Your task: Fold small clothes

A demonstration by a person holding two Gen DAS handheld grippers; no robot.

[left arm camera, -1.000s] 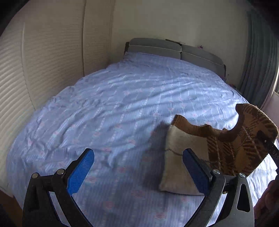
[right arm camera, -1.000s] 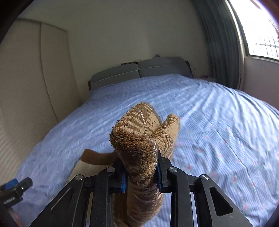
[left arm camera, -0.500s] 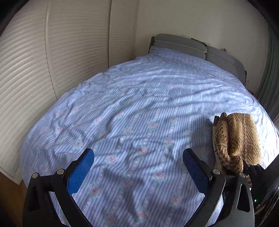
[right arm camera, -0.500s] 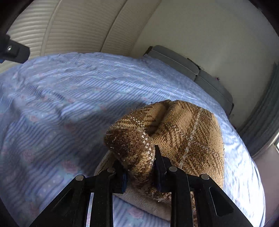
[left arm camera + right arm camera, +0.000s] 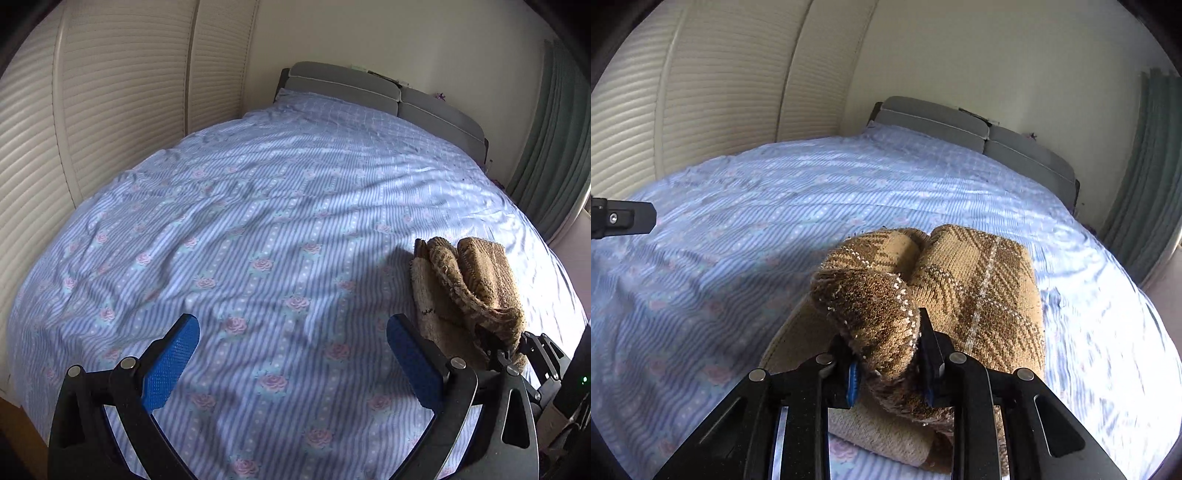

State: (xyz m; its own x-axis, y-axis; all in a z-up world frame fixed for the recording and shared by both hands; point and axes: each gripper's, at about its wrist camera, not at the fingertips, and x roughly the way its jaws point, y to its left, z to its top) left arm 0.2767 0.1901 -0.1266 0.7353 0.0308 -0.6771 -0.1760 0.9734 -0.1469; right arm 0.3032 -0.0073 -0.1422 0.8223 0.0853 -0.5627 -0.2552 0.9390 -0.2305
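Note:
A small brown plaid knit garment point(image 5: 979, 295) lies folded over on the blue striped bedsheet point(image 5: 738, 229); its pale inner side shows underneath. My right gripper point(image 5: 888, 369) is shut on a bunched edge of the garment, low over the bed. In the left wrist view the garment point(image 5: 469, 291) lies at the right, with the right gripper point(image 5: 502, 350) pinching its near end. My left gripper point(image 5: 291, 362) is open and empty, hovering above bare sheet to the left of the garment.
The bed point(image 5: 277, 221) fills both views, with a grey headboard point(image 5: 369, 92) at the far end. Slatted wardrobe doors point(image 5: 92, 110) stand along the left. A green curtain point(image 5: 554, 147) hangs at the right.
My right gripper has carried the garment's edge over and down, so the garment now lies folded on the bed. My left gripper has swung left, away from the garment, still open.

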